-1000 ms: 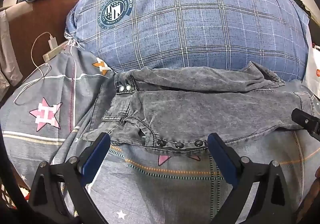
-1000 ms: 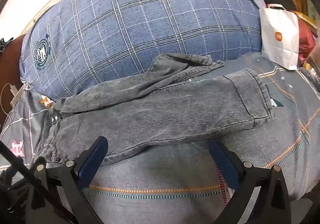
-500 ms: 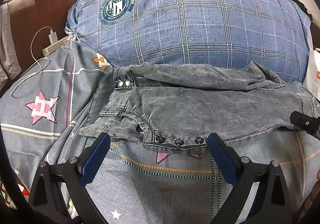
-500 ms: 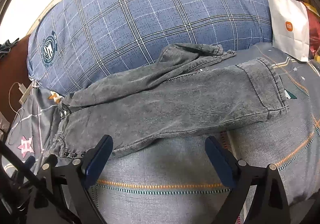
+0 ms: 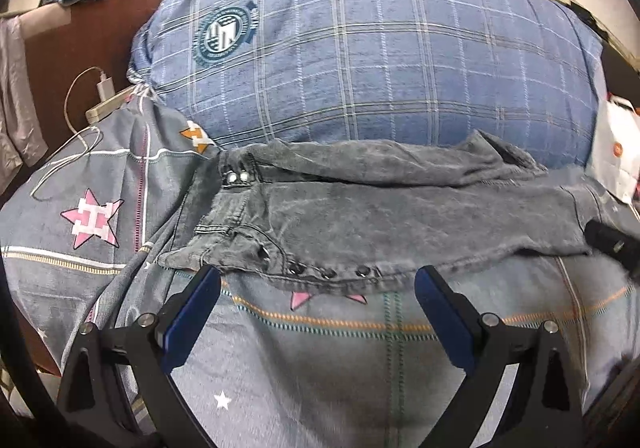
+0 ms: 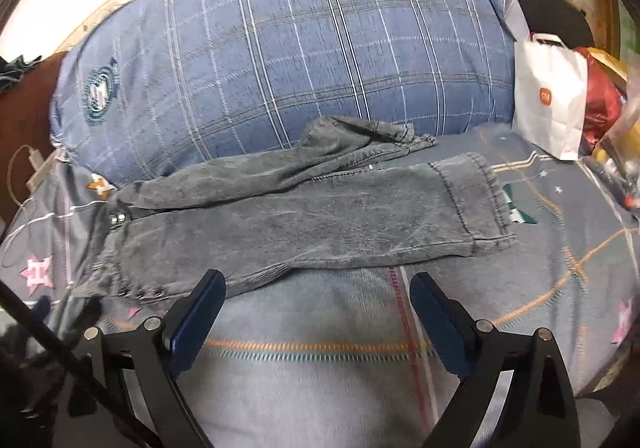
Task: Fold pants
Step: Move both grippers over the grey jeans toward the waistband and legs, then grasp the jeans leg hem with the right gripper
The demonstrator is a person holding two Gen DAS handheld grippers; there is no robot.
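Lying crosswise on the bed (image 5: 320, 388), the pants (image 5: 400, 224) ran waistband-left, cuff-right just beyond both released, empty hand-held grippers, left hand-held gripper (image 5: 316, 280) nearest the waistband, right hand-held gripper (image 6: 316, 284) nearer mid-leg.

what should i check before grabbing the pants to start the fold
1. left gripper open, nothing held: ok
2. right gripper open, nothing held: ok
3. pants lying flat on the bedspread: not ok, the far leg is bunched against the plaid pillow
4. waistband just ahead of the left gripper: ok
5. near cuff in view: ok
6. charger cable clear of the pants: ok
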